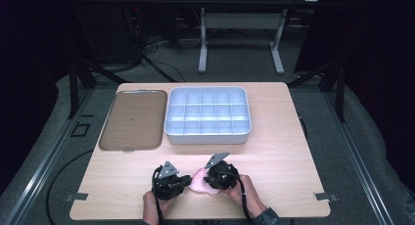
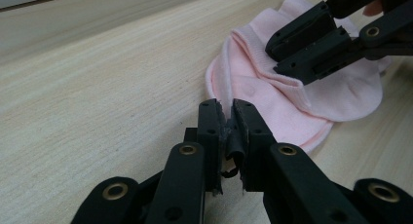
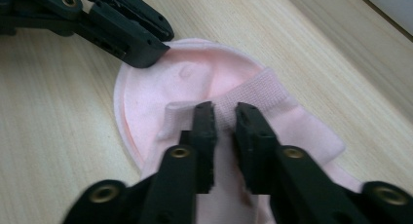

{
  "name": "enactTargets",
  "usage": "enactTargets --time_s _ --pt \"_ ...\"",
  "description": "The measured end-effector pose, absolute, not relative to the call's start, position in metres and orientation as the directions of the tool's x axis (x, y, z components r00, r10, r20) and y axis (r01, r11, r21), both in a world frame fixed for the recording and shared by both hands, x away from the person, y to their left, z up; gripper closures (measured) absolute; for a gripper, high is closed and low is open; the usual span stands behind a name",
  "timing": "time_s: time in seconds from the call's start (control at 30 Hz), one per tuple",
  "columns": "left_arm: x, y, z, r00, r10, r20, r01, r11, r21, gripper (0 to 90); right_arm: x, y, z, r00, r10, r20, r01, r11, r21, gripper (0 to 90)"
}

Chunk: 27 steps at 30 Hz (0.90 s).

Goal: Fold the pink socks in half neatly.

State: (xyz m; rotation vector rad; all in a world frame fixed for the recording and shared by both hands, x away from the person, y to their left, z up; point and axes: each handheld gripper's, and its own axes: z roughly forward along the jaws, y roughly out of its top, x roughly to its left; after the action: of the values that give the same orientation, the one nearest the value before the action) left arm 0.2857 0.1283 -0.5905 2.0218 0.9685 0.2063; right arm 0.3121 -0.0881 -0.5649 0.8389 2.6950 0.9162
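On the tabletop (image 1: pixel 274 137), a pink sock (image 3: pixel 204 83) is being folded. Its toe edge is pinched by the left claw (image 2: pixel 226 114); the cuff fold is nipped by the narrow right claw (image 3: pixel 225 118). Next, the cuff probably needs carrying over.

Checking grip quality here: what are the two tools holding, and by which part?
Right tool pinches the pink fabric sock's ribbed cuff fold; left tool is shut at its rounded edge, grip unclear.

Your two black grippers, left (image 1: pixel 188 181) and right (image 1: pixel 209 178), meet over a pale pink sock (image 3: pixel 204 83) on the light wood-grain table (image 1: pixel 274 151). Behind them sit a pale blue-grey compartment box (image 1: pixel 208 134) and a brown tray (image 1: pixel 132 120), against dark grey carpet.
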Motion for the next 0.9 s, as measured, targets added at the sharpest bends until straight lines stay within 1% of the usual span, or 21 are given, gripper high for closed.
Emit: enactTargets --time_s 0.03,0.13,0.3,0.47,0.63,0.9 --pt "0.286 0.128 -0.591 0.685 0.701 -0.199 0.557 -0.328 0.763 82.1 0.311 -0.088 -0.565 -0.822 0.569 0.02 0.463 0.648 0.605 85.9" --pt "0.286 0.128 -0.59 0.689 0.699 -0.193 0.553 -0.334 0.764 82.1 0.31 -0.088 -0.565 -0.82 0.573 0.012 0.461 0.646 0.608 89.1" --pt "0.286 0.129 -0.591 0.685 0.7 -0.202 0.559 -0.327 0.762 82.1 0.309 -0.09 -0.56 -0.814 0.58 0.028 0.467 0.624 0.626 89.6" --pt "0.286 0.128 -0.591 0.685 0.7 -0.202 0.559 -0.326 0.763 82.1 0.306 -0.094 -0.545 -0.817 0.569 0.093 0.468 0.561 0.683 89.6" --pt "0.286 0.129 -0.591 0.685 0.7 -0.202 0.559 -0.327 0.762 82.1 0.307 -0.092 -0.537 -0.82 0.561 0.114 0.459 0.526 0.716 89.5" --pt "0.286 0.129 -0.591 0.685 0.7 -0.203 0.559 -0.327 0.762 82.1 0.311 -0.08 -0.545 -0.822 0.554 0.128 0.467 0.529 0.708 89.5"
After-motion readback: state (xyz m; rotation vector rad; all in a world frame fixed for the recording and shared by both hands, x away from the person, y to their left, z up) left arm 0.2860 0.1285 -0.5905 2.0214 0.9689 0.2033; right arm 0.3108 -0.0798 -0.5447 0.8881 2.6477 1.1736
